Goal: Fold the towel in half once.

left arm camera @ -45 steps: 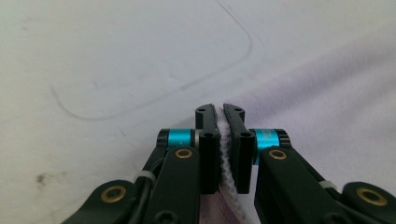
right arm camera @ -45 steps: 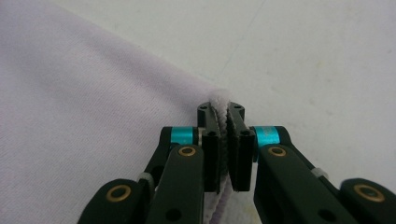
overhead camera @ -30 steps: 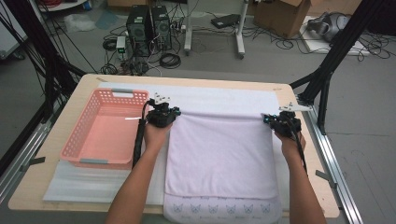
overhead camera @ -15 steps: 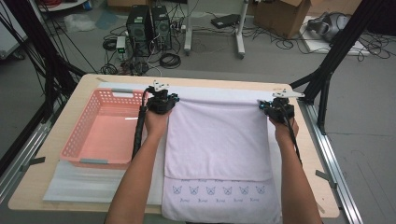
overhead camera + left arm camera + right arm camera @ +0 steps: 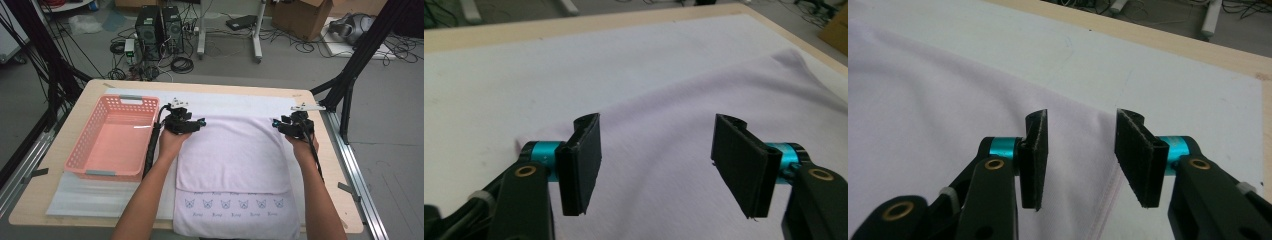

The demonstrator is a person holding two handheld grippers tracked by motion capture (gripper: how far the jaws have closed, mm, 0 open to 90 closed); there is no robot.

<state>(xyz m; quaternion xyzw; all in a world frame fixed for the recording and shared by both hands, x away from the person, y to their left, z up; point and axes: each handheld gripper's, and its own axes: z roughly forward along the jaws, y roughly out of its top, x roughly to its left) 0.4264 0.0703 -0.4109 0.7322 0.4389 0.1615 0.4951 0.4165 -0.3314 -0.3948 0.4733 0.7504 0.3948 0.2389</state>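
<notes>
Towel-folding, fold just laid. The lilac towel [image 5: 234,160] lies on the white mat [image 5: 235,104] near the middle of the worktop [image 5: 90,87], its upper layer folded away from me so that only the printed band shows along the near edge. My left gripper [image 5: 186,121] sits at the far-left corner of the folded layer, jaws spread and holding nothing; my right gripper [image 5: 295,125] sits at the far-right corner, likewise released. In the right gripper view the hem [image 5: 1110,192] passes between the jaws, though I cannot tell whether they touch it. I judge the fold complete. The next move calls for drawing both grippers clear, then regrasping 2 corners for a second fold. The pink basket [image 5: 95,167] waits at the worktop's left edge.
</notes>
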